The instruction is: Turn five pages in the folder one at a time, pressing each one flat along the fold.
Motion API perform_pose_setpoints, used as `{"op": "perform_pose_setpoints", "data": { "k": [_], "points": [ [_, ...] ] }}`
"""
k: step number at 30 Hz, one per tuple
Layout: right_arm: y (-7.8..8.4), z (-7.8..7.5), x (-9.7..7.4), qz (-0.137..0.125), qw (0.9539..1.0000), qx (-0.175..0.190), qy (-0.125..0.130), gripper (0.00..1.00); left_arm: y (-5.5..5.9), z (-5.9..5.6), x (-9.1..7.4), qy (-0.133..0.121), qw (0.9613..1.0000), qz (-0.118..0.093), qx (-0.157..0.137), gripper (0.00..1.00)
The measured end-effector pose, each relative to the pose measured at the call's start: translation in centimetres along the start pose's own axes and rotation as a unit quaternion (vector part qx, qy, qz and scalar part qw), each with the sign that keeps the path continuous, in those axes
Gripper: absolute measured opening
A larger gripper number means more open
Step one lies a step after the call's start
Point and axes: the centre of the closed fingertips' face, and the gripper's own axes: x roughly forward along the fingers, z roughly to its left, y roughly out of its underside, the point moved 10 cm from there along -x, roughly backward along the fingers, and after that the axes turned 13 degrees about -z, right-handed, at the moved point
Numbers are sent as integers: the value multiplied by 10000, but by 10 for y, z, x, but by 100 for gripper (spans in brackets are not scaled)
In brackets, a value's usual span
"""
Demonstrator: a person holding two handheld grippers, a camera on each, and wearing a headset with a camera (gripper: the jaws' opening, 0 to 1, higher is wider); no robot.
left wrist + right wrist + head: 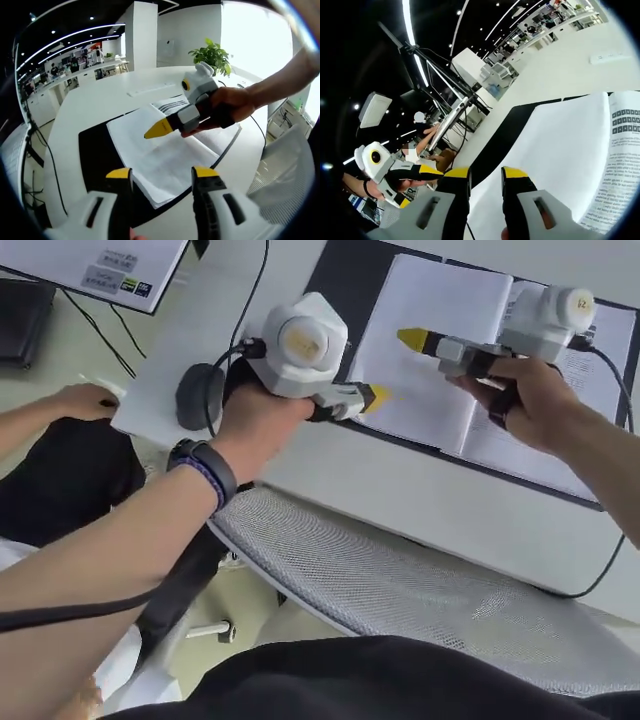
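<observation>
— Where is the folder?
— The folder [440, 350] lies open on the white table [420, 500].
— Which step?
— Likely between turns; next, a page edge needs lifting.
— The hands?
— The right gripper [410, 338] hovers over the folder's left page, jaws slightly apart, empty. The left gripper [378, 397] hangs at the folder's near edge, jaws wide, empty.

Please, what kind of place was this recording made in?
Probably an open-plan office or lab: a white table with more desks behind it, strip lights on a dark ceiling, a potted plant, and a mesh office chair.
</observation>
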Motion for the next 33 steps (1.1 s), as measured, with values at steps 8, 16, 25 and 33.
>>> {"op": "perform_pose_setpoints", "data": {
  "k": [8,16,25,33],
  "points": [
    [-19,-4,-22,-191,9996,-202,55,22,12,3,8,127,9998,157,-3,27],
    [-30,-13,-51,-342,9988,-276,205,22,35,6,16,132,9987,493,-86,20],
    [-23,-17,-70,-428,9983,-233,305,21,66,14,29,25,9951,987,-60,6],
    [-14,-18,-76,-365,9985,-213,361,21,68,11,29,-82,9946,1032,119,0]
  ]
}}
